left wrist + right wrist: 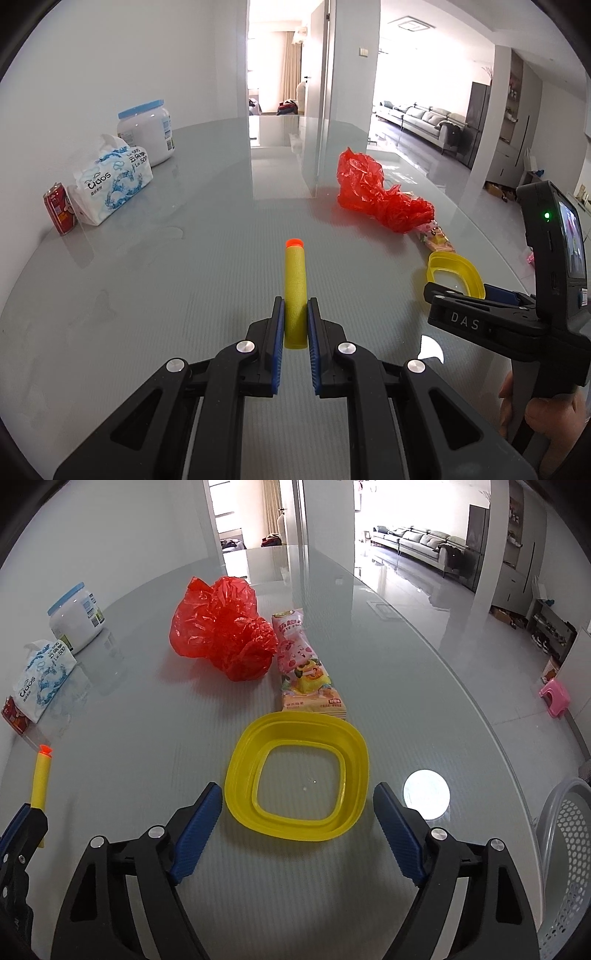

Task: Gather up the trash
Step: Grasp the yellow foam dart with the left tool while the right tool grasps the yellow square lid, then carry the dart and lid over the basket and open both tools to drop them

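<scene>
My left gripper [296, 308] is shut on a yellow foam dart [294, 284] with an orange tip, low over the glass table [166, 295]. The dart also shows in the right wrist view [40, 779], with the left gripper [26, 819] at the left edge. My right gripper [297, 794] is open, its fingers on either side of a yellow plastic ring lid [299, 775] lying flat on the table. Beyond it lie a snack wrapper [308, 675] and a crumpled red plastic bag [221, 627]. The right gripper [458, 295] shows in the left wrist view beside the lid [456, 271].
A tissue pack [110, 184], a white jar with a blue lid [147, 129] and a red can [59, 208] stand at the table's left by the wall. A grey perforated basket [565, 867] is at the right edge. The table's curved edge runs along the right.
</scene>
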`<state>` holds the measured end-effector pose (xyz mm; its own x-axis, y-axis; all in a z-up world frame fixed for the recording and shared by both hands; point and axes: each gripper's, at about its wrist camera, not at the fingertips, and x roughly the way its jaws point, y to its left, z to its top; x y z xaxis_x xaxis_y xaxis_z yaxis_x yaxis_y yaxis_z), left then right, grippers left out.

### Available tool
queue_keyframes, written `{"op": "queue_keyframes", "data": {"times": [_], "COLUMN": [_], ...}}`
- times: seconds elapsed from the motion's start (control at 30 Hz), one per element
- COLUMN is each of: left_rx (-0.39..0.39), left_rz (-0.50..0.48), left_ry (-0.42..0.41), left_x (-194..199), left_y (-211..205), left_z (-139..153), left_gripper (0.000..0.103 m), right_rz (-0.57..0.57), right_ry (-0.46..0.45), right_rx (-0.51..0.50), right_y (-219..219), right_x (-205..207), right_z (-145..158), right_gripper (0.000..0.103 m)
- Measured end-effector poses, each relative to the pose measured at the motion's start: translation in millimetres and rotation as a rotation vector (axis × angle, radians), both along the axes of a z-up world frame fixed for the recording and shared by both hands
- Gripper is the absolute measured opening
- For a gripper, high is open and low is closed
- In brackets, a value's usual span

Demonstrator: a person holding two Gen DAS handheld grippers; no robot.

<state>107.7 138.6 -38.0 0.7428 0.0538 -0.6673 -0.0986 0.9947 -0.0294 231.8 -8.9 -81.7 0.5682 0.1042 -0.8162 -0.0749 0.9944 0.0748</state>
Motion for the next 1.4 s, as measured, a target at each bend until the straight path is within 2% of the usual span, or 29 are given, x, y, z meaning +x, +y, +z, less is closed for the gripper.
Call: {"op": "queue_keyframes", "data": {"times": [0.03, 0.07, 0.33, 0.6, 0.8, 0.97, 1.4], "left_rx": [0.001, 0.002, 0.03, 0.054, 0.027, -0.023, 0.04], "left_rz": [0.001, 0.002, 0.0, -0.054, -0.141, -0.244, -0.477], "left_ry": [0.0, 0.001, 0.003, 0.015, 0.013, 0.051, 0.078], "left_x": [-0.1, -0.1, 0.2, -3.9, -19.0, -31.9, -48.1], "left_y": [0.1, -0.2, -4.7, -26.0, -63.8, -102.0, -212.1], "left_z": [-0.1, -0.3, -3.1, -1.6, 5.7, 4.5, 5.3], "left_gripper": [0.013, 0.013, 0.013, 0.013, 0.013, 0.013, 0.013], "right_rz": [0.0, 0.003, 0.023, -0.013, -0.071, -0.136, -0.345], "right_ry": [-0.005, -0.008, -0.043, -0.104, -0.138, -0.16, -0.201], "right_rx": [-0.007, -0.01, 0.064, 0.097, 0.093, 0.106, 0.128], "right_y": [0.6, 1.3, -13.1, -55.8, -104.2, -146.7, -260.5], "right_x": [-0.9, -1.1, -26.7, -77.2, -121.1, -152.5, -221.2], "right_z": [0.7, 1.2, 11.5, 38.3, 50.6, 54.2, 51.5], "right_gripper": [0.069, 0.068, 0.068, 0.068, 0.068, 0.068, 0.068]}}
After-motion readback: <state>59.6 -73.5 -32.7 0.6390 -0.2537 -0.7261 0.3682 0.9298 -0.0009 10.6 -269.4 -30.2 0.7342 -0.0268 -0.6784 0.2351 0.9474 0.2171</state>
